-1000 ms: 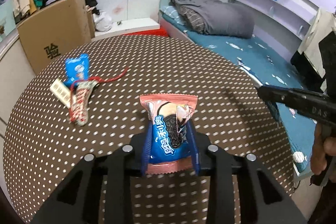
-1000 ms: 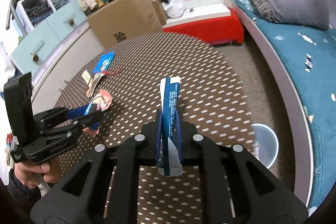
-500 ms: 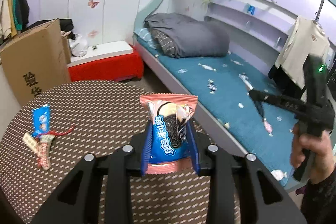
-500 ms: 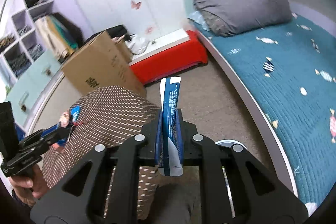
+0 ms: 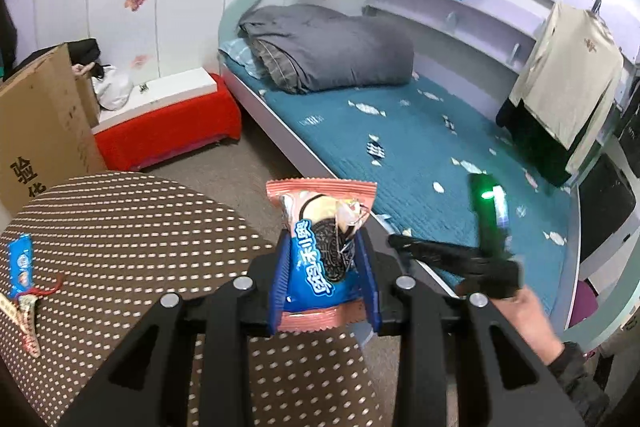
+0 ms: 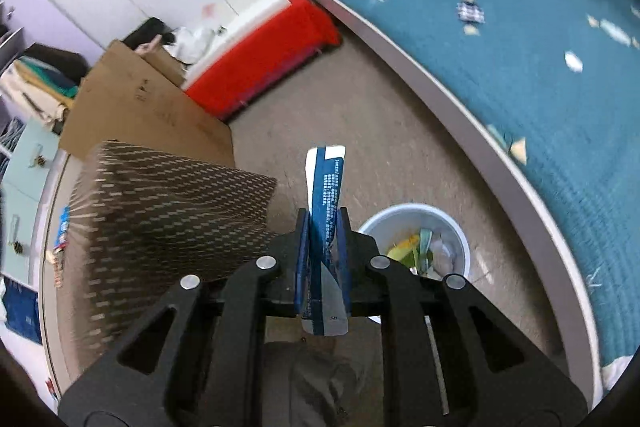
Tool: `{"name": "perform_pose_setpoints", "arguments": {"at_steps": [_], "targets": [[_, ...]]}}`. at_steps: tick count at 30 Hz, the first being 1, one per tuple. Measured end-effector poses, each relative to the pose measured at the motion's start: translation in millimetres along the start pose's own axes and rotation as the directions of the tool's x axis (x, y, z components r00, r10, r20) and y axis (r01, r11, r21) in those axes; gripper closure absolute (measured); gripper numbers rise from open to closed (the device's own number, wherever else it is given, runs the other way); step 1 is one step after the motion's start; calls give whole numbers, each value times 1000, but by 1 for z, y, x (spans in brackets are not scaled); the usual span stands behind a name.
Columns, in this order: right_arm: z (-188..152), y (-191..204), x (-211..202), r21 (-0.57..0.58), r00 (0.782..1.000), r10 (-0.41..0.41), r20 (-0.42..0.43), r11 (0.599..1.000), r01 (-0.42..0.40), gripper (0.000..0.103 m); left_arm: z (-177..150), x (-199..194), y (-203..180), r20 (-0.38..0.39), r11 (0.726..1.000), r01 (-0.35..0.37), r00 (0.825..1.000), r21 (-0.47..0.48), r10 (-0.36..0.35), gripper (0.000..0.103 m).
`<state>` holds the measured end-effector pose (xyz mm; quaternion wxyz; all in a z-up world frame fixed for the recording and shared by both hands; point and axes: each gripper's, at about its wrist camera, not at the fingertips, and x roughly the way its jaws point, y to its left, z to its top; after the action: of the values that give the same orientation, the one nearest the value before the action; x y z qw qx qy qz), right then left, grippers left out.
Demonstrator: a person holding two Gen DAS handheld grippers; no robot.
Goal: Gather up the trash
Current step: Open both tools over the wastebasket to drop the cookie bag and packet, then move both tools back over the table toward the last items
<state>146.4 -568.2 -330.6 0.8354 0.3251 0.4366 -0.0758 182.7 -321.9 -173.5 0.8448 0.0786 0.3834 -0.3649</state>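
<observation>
- The left tool (image 5: 325, 281) is closed on a pink-and-blue cookie wrapper (image 5: 322, 239), pinched low across its width so the top stands clear above the blue fingers (image 5: 280, 275); it hangs over the near edge of the dotted counter (image 5: 120, 227).
- The right tool (image 6: 323, 263) is clamped tight on a blue-and-white wrapper (image 6: 326, 195), held edge-on between nearly touching pads, over the floor just beside the white bin (image 6: 416, 215).
- Both wrappers look like thin film: very light, limp and slick. I judge a firm pinch across a flat or sealed margin is the safest hold, since a loose grip could let them slide out or flutter wide when released.
- The cookie wrapper looks puffed, so it may hold air or crumbs; whether it is empty cannot be told.
- More trash lies on the far left of the counter: a small blue packet (image 5: 20, 261) and a red-and-white wrapper (image 5: 28, 315) with a red string, partly cut off at the frame edge.
- The bin already holds yellow and green scraps; its near rim is hidden behind the right tool, so how well the wrapper lines up over the opening is uncertain.
- The right-wrist view is motion-blurred, and the print on the blue-and-white wrapper is unreadable.
</observation>
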Motion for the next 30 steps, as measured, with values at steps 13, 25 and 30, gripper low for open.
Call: {"name": "perform_pose_setpoints", "arguments": {"at_steps": [13, 25, 30], "targets": [[-7, -65, -21, 156, 999, -3, 47, 988, -5, 21, 6, 106, -47, -190, 996, 22, 982, 89, -5, 72], [-4, -74, -73, 164, 990, -9, 144, 986, -15, 11, 10, 161, -60, -262, 996, 14, 965, 93, 11, 14], [-7, -65, -78, 169, 988, -23, 151, 986, -3, 6, 13, 143, -51, -225, 998, -13, 974, 54, 25, 13]]}}
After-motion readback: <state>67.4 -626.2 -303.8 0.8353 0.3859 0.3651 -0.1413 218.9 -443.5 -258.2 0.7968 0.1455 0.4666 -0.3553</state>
